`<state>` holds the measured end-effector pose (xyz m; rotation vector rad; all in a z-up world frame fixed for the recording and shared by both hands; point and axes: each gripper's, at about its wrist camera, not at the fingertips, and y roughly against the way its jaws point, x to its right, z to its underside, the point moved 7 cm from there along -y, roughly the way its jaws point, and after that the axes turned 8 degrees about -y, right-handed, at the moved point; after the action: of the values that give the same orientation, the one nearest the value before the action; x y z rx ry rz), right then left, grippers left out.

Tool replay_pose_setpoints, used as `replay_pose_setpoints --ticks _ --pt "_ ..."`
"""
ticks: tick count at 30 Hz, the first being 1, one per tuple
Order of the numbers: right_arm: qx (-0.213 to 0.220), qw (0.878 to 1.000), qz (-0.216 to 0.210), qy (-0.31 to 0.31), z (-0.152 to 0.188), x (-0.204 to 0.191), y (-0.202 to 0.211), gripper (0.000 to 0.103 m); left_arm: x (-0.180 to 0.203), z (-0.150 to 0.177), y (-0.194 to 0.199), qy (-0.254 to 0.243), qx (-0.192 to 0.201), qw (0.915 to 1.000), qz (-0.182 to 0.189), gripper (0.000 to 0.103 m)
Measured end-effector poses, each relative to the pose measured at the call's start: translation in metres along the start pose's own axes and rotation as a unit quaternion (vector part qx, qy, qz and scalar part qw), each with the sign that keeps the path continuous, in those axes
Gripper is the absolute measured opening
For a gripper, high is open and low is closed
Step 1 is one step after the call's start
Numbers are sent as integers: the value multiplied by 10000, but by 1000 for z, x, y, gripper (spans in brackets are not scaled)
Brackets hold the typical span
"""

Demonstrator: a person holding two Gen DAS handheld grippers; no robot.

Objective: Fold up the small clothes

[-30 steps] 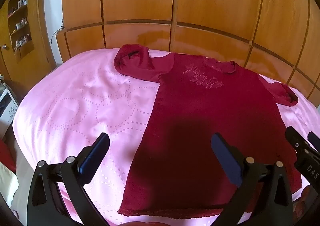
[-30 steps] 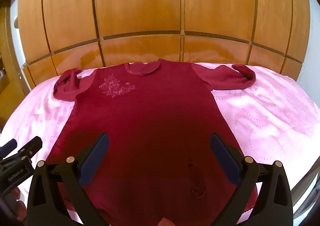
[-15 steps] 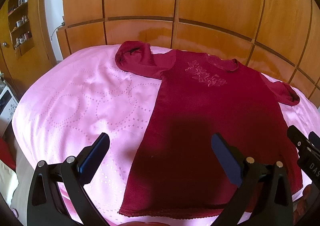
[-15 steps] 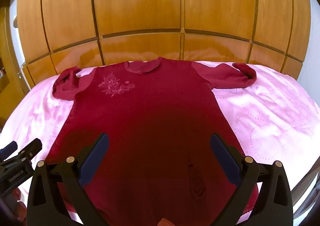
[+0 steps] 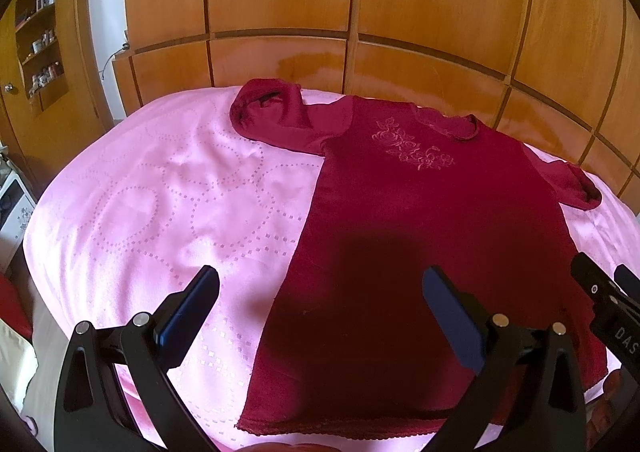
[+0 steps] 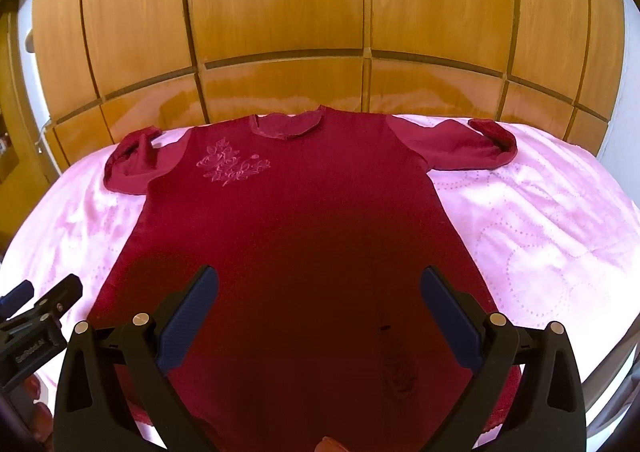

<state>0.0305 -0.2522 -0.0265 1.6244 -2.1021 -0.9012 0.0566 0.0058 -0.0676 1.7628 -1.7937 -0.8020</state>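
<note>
Both grippers, left (image 5: pixel 320 304) and right (image 6: pixel 318 302), are held spread and empty at the hem of the top (image 6: pixel 296 219), whose length runs away toward its collar.

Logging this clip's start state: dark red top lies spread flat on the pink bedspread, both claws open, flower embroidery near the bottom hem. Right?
Not quite. The flower embroidery sits up on the chest beside the neckline, not near the hem; the right wrist view shows it. The rest holds: the dark red top lies spread on the pink bedspread, left claw and right claw open.
</note>
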Motion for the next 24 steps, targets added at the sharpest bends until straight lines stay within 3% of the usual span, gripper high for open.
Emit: replay_pose_setpoints --ticks 24 --pt "-142 9999 37 0 4 1 -9 100 -1 4 -9 18 -92 10000 10 101"
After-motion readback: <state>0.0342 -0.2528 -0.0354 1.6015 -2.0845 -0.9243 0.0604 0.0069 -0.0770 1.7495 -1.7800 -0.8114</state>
